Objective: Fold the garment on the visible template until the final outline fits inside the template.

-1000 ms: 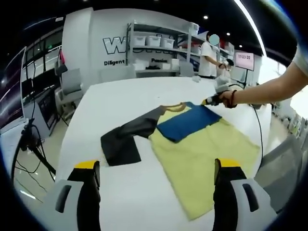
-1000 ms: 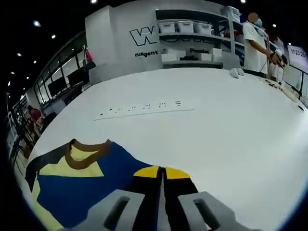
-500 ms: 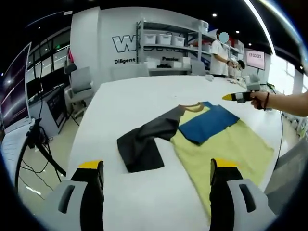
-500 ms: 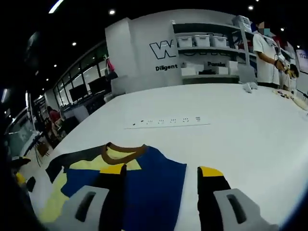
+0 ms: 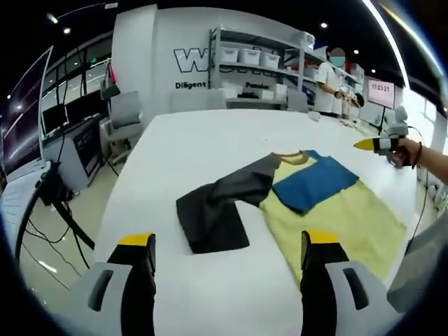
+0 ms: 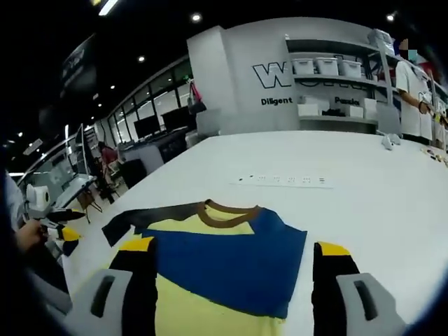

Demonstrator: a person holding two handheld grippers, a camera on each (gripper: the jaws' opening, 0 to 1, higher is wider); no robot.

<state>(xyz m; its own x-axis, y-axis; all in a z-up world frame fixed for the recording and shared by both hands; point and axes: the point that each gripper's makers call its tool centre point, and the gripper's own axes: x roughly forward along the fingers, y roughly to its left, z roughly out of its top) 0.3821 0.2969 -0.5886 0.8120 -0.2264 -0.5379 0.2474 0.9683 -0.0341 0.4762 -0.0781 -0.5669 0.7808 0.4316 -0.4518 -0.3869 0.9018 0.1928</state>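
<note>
A yellow T-shirt [image 5: 329,220] is spread on the white table [image 5: 189,150], with its blue sleeve [image 5: 313,183] already laid across the chest below the brown collar [image 5: 292,157]. The dark grey sleeve [image 5: 220,206] lies out to the side, bent back on itself and not yet folded in. No template outline can be made out under the cloth.

The left gripper [image 5: 222,253] is held with its jaws wide apart and empty, just short of the dark grey sleeve. The right gripper [image 6: 234,253] is likewise spread and empty, above the blue sleeve [image 6: 231,262] near the collar [image 6: 227,208].

Several risks are judged from here. If only the top layer of the crumpled grey sleeve is pinched, it may be dragged into a bunch rather than laid flat. If the shirt body is pulled while that sleeve is lifted, the blue fold may be disturbed and the whole garment shifted off its place, so that the final outline would not fit.
</note>
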